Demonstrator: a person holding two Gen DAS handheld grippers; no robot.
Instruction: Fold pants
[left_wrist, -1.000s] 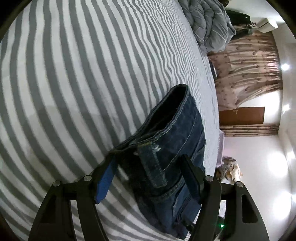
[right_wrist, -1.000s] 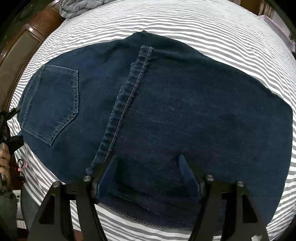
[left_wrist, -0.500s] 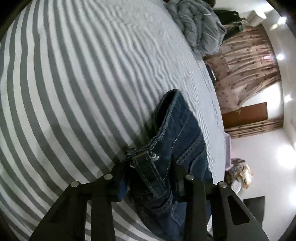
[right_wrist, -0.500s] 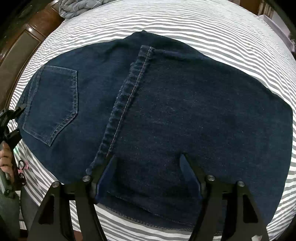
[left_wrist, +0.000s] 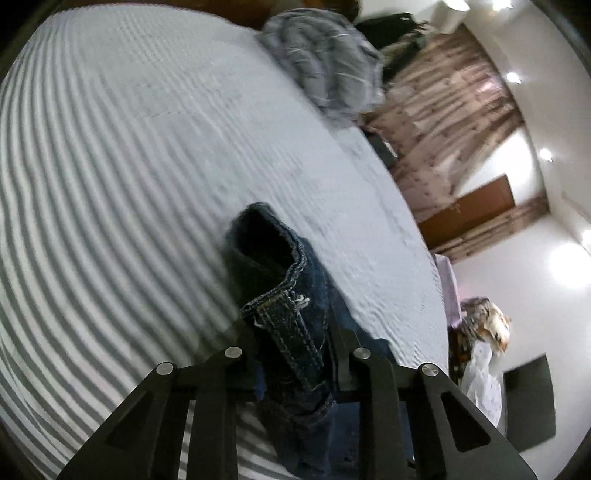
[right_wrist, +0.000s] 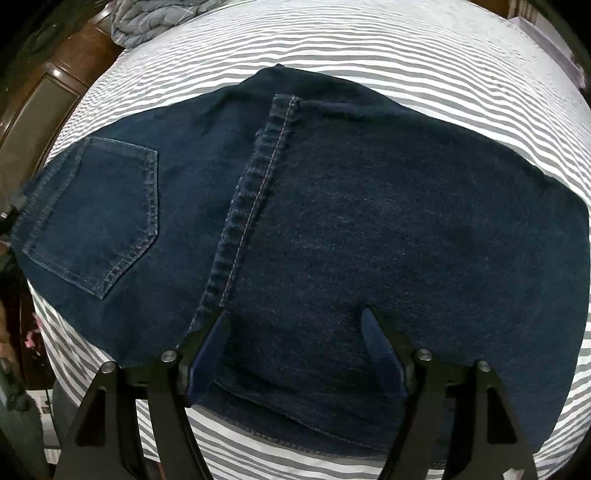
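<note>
Our jeans (right_wrist: 332, 229) lie on the bed (right_wrist: 406, 48), legs folded once. Our left claw (left_wrist: 295, 354) is closing on the waistband; right claw (right_wrist: 295, 332) hovers open, empty. Final fold remains.

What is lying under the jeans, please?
Under the jeans lies the grey-and-white striped bed sheet, visible all around them. The part of the sheet beneath the denim is covered, so anything there cannot be seen.

**Clearance on bed**

Striped bedspread (left_wrist: 129, 184) bare and open across its wide middle. Crumpled grey quilt (left_wrist: 325, 62) blocks the far end. Folded jeans (right_wrist: 369, 221) cover the near area; narrow bare strips run around their edges (right_wrist: 406, 48). Wooden furniture (right_wrist: 48, 92) borders one side.
</note>
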